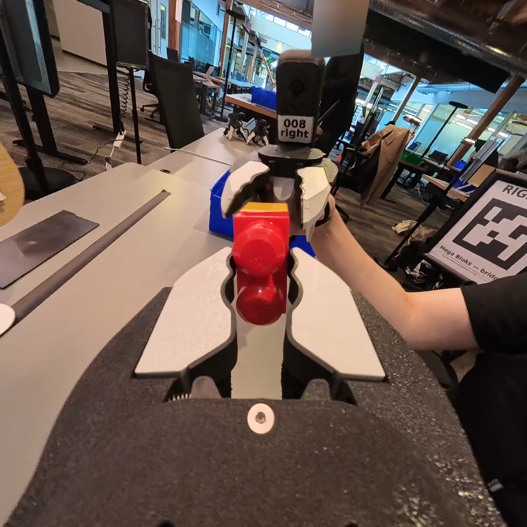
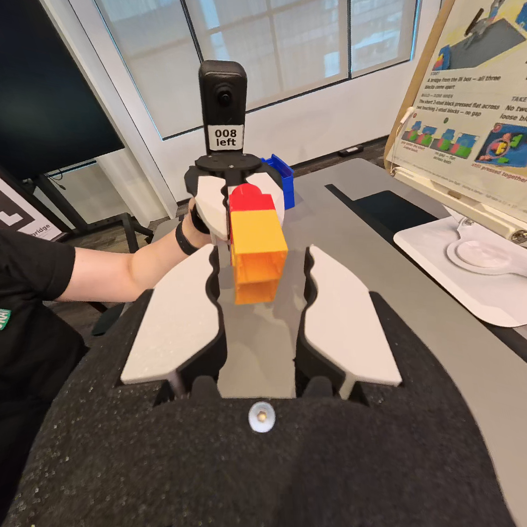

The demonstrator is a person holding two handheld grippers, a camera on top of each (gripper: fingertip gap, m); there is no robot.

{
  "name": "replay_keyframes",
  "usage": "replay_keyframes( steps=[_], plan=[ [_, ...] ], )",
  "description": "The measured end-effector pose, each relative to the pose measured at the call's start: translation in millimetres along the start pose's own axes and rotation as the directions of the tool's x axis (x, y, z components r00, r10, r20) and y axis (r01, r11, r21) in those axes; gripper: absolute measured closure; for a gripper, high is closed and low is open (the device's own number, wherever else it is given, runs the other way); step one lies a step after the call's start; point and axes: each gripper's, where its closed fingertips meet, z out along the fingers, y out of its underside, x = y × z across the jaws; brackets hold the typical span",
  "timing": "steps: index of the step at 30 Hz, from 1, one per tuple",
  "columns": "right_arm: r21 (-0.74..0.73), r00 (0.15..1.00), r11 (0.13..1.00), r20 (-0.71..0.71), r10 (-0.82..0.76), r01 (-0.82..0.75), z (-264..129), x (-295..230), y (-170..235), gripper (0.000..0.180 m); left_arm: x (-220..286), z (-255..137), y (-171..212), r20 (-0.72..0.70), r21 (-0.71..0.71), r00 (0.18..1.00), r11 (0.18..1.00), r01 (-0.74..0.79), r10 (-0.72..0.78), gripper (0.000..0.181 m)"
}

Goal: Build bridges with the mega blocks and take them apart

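**Red block clamped, yellow blocks between spread fingers**

Nearest in the left wrist view, the left gripper pinches the glossy red plastic two-stud block above the grey table. Yellow plastic blocks are pressed onto its far side. Around them the right gripper is spread, its white fingers apart from the yellow plastic. Beyond stands a blue plastic bin.

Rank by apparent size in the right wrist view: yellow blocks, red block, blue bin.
1. yellow blocks, though nearest the camera
2. red block and blue bin look alike; both partly hidden, so unranked
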Motion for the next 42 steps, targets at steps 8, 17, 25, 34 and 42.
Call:
replay_keyframes(
  steps=[8, 17, 25, 34, 42],
  plan=[
    [0.019, 0.998, 1.0, 0.069, 0.013, -0.014, 19.1, -9.9, -6.0, 0.143, 5.6, -4.4, -10.7, -0.018, 0.047, 1.0, 0.999, -0.006, 0.007, 0.147],
    [0.032, 0.995, 0.999, 0.102, 0.004, -0.008, 22.7, -13.9, -6.6, 0.144, 9.7, -12.4, -19.8, -0.076, 0.11, 0.996, 0.993, 0.049, -0.041, 0.148],
    [0.013, 0.997, 1.0, 0.078, 0.001, -0.002, 25.5, -8.7, -2.6, 0.144, 2.5, -11.1, -12.7, -0.016, 0.066, 1.0, 0.998, -0.001, 0.002, 0.147],
    [0.007, 0.997, 1.0, 0.074, -0.011, 0.01, 25.8, -6.9, 0.2, 0.144, 0.4, -7.0, -4.6, -0.013, 0.023, 1.0, 1.0, 0.007, -0.007, 0.146],
    [0.017, 0.997, 1.0, 0.07, -0.019, 0.018, 24.8, -7.1, -2.0, 0.144, 0.9, -6.4, -8.2, -0.017, 0.053, 1.0, 0.999, 0.001, 0.0, 0.147]
  ],
)
